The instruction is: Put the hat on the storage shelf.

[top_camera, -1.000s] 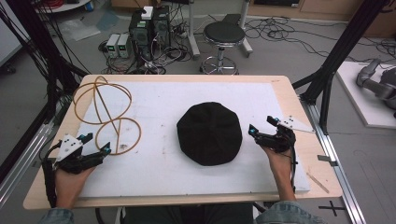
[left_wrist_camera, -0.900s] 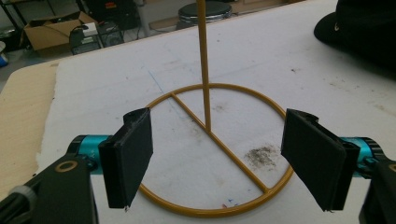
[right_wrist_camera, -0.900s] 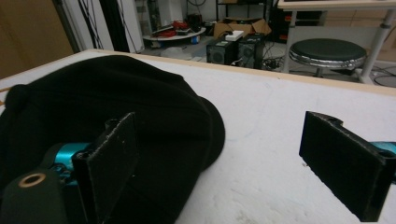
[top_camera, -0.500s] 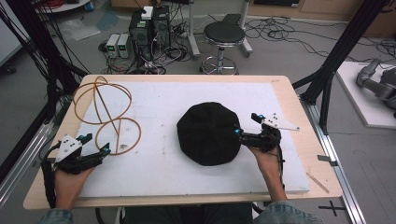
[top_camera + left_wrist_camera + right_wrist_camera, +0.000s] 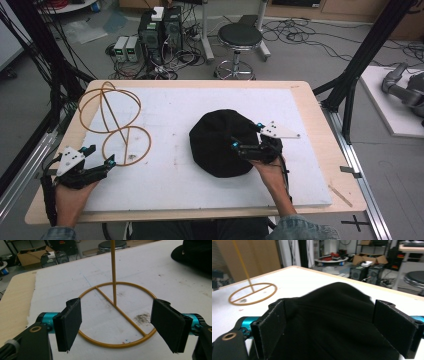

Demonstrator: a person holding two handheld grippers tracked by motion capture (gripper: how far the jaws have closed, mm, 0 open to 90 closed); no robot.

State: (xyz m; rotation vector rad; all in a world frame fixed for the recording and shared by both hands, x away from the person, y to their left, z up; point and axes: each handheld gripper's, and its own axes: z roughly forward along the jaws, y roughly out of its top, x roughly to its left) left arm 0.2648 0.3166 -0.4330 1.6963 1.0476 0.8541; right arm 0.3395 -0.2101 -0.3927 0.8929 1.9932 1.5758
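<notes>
Grey floor w/ cables, black stool (image 5: 240,36) (PC towers (image 5: 160,27) nearby).

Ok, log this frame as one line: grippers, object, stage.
right gripper: open, jaws over black hat edge | left gripper: open, idle beside wire hat stand base | stage: reaching, hat not grasped

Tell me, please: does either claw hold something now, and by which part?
Nothing is held. The right claw stands open around the near edge of the black hat, not closed on it. The left claw is open before the wire stand.
</notes>
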